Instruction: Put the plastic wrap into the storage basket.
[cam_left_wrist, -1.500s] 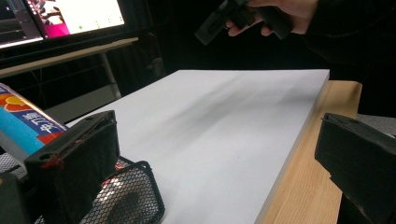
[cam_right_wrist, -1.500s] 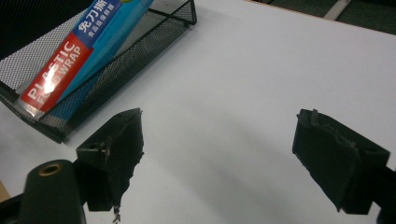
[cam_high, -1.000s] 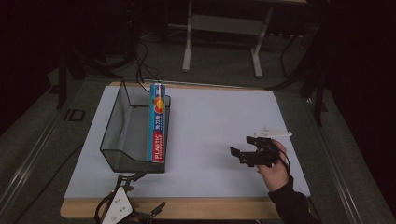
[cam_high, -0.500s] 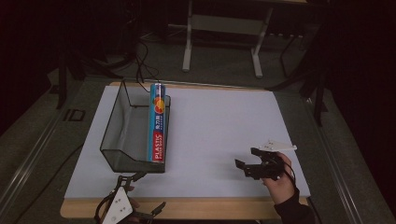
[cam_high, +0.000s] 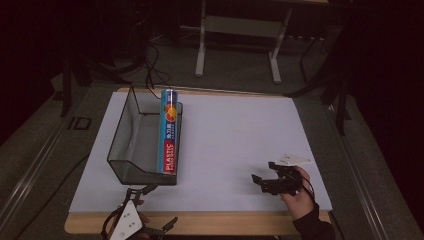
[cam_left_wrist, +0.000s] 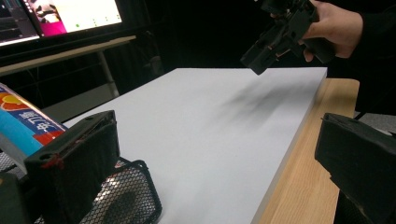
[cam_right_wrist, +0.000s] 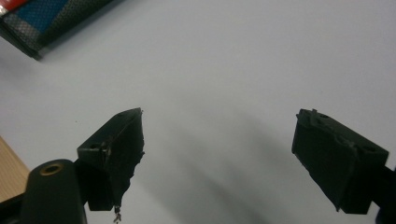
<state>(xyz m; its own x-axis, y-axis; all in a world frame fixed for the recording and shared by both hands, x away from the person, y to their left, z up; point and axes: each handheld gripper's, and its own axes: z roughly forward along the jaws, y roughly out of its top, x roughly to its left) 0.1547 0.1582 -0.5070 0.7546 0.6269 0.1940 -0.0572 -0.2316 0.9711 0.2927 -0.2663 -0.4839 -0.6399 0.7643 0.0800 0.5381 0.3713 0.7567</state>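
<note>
Two hand-held grippers are in play over a counter (cam_high: 235, 145) covered by a white sheet. The right hand-held gripper (cam_high: 264, 181) hangs above the near right part of the sheet, gripped by a hand (cam_high: 300, 192) whose dark sleeve enters from the near edge; a grey three-cornered plate sits on top of it. Its jaws point toward the left side of the counter and stand spread apart with nothing between them; in the right gripper view (cam_right_wrist: 217, 154) they frame bare white sheet, and their shadow falls on the sheet below.

The left hand-held gripper (cam_high: 155, 205) is low at the near left edge of the counter, just in front of the basket. Its jaws are also spread wide and hold nothing; in the left gripper view (cam_left_wrist: 210, 163) one jaw stands right beside the basket's near mesh corner, and the other sits over the wooden edge of the counter.

A black wire-mesh basket (cam_high: 122, 145) stands on the left part of the sheet, its long side running away from the person. A box of plastic wrap (cam_high: 169, 132), blue with red and orange print, lies along the basket's right wall with its far end poking past the rim. Both grippers are apart from the box; the right one is well away from it.
</note>
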